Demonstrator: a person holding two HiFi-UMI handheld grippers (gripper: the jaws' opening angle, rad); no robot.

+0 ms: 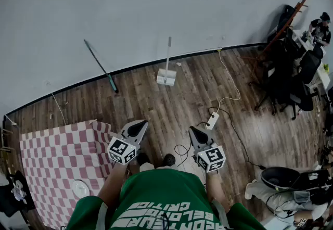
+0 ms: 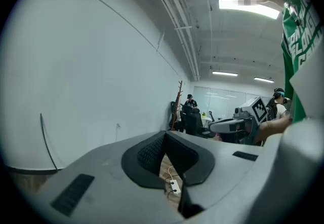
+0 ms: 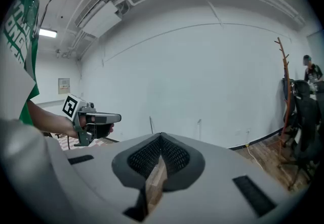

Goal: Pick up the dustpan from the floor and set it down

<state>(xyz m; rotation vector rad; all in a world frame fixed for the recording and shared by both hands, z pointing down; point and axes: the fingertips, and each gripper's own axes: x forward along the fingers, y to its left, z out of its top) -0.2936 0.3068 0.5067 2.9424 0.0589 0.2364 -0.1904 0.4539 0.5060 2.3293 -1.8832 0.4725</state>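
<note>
The left gripper [image 1: 137, 128] and the right gripper [image 1: 195, 133] are both shut tight and hold nothing. The white dustpan [image 1: 166, 76] sits on the wood floor [image 1: 250, 135], far ahead of both grippers, with its handle standing up by the wall [image 1: 156, 10].

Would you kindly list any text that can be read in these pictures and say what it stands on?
Green shirt: white lettering, upside down and cut off; not reliably readable.
Marker cubes: square patterns, no words.
Wall notice: too small to read.
</note>
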